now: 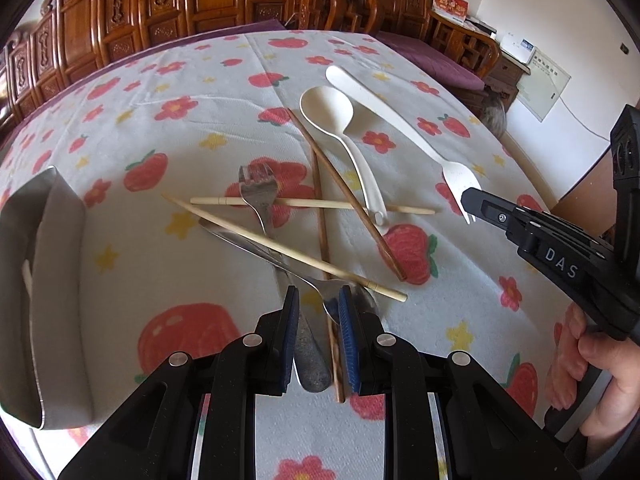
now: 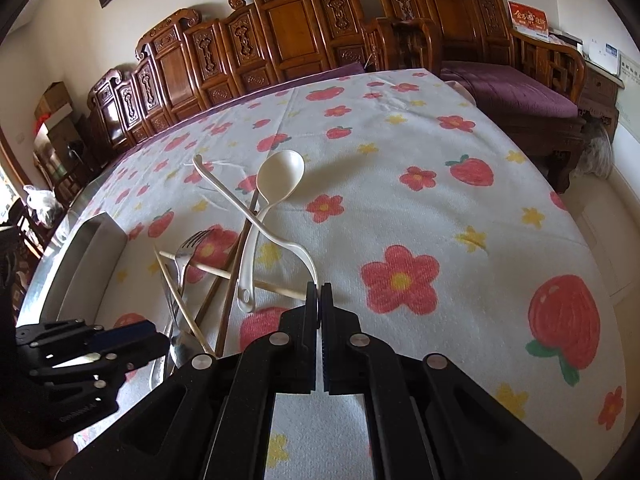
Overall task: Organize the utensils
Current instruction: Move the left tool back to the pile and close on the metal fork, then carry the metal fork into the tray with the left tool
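Several stiff, slick utensils to sort, crossed in a heap mid-bench, tray at left. Left gripper jaws apart, straddling the steel spoon at near end; best pinched at its narrow handle. Right gripper jaws together by the white fork tines.

The pile of utensils is seen from close above by the left wrist camera, tilted steeply down. The same pile is seen from its right side by the right wrist camera. The flowered counter and carved wooden chairs are shared by both views.
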`<state>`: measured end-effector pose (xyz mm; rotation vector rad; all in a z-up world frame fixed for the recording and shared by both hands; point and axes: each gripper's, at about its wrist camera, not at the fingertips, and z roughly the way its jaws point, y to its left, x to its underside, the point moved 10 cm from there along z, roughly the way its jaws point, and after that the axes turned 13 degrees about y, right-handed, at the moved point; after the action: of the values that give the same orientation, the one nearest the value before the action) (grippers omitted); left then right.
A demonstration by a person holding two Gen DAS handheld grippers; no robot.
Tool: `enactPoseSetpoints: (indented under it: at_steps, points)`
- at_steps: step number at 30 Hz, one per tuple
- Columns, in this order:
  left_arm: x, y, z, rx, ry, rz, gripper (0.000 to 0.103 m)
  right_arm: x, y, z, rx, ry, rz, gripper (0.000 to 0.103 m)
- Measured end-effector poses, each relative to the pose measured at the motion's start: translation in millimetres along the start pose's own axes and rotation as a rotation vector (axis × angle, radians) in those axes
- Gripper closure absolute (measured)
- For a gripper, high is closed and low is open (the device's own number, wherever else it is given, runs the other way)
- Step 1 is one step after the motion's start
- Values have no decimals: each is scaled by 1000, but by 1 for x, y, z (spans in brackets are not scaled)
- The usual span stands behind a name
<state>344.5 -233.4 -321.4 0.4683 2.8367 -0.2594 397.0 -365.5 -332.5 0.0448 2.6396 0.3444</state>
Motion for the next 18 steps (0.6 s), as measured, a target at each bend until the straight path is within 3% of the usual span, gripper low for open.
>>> enactPoseSetpoints:
  at_steps: [18]
  points:
    - [-5, -8, 15, 80, 36, -45, 84, 0, 3, 0, -11, 0, 4, 101]
